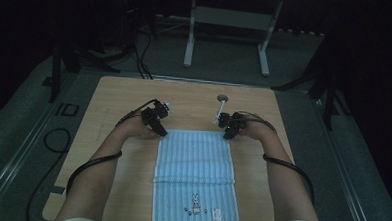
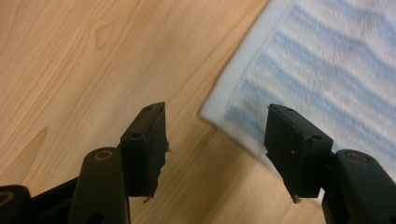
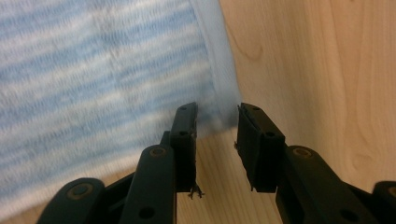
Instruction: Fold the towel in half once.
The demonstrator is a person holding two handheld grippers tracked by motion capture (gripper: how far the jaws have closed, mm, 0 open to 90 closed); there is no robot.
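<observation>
Blue striped towel (image 1: 194,165) lies flat at table centre, far edge toward 12 o'clock; your left gripper (image 1: 160,130) and right gripper (image 1: 227,134) flank its far corners, jaws apart, empty, likely poised for pinching.

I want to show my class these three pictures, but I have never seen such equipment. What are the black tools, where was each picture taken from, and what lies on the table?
A person sits at a wooden table and holds a hand tool with two black jaws in each hand. The high view looks down from above: the left tongs and the right tongs sit at the far corners of a blue striped towel, which is folded over itself. The other two pictures come from cameras riding on the tongs. In both, the jaws stand apart around a towel corner without pinching it. Nothing is held.
</observation>
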